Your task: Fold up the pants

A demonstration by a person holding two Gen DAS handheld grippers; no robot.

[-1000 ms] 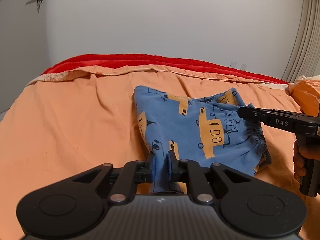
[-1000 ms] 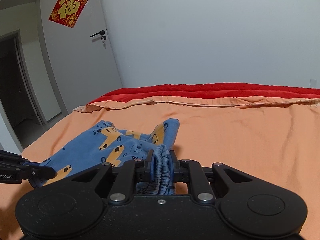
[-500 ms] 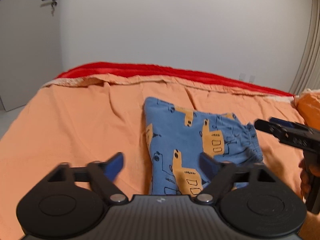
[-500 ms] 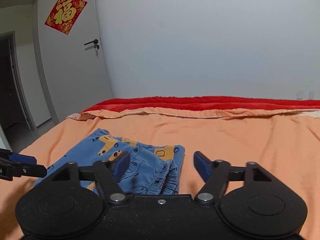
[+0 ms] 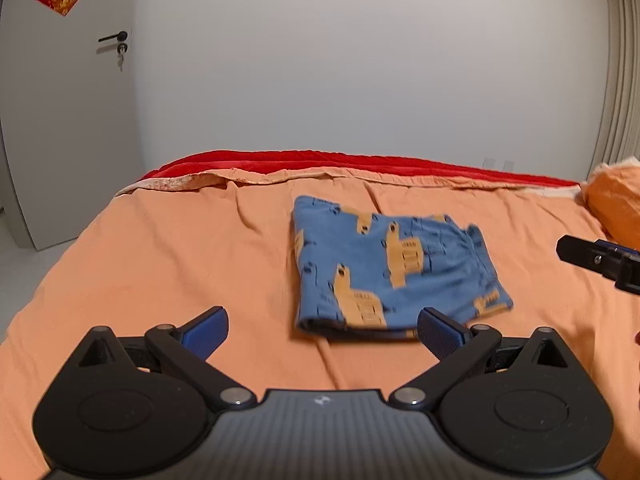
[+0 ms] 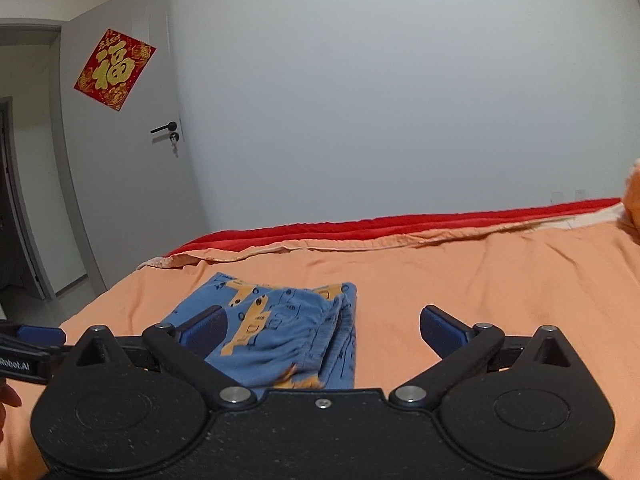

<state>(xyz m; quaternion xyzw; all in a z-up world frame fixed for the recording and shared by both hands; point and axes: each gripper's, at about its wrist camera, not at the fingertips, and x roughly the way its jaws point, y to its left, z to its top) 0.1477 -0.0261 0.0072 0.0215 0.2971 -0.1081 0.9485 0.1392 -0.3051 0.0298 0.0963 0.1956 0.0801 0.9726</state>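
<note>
The blue pants (image 5: pixel 392 272) with orange vehicle prints lie folded into a flat rectangle on the orange bed sheet (image 5: pixel 160 260). My left gripper (image 5: pixel 322 320) is just short of their near edge, its jaws opening wide, nothing pressed between the blue pads. In the right wrist view the pants (image 6: pixel 280 320) lie with the elastic waistband side nearest. My right gripper (image 6: pixel 322 316) hovers over that side, its jaws opening too, and its pads are clear of the cloth. A finger of the right gripper (image 5: pixel 568 250) shows at the right edge, right of the pants.
A red blanket (image 5: pixel 360 160) runs along the bed's far edge under a white wall. An orange bundle (image 5: pixel 616 204) sits at the far right corner. A grey door (image 6: pixel 120 180) with a red paper square stands left of the bed. Bare sheet surrounds the pants.
Both grippers were shut on the pants' edges, let go and spread wide. Both drew back and up from the pants, which now lie flat and look smaller.
</note>
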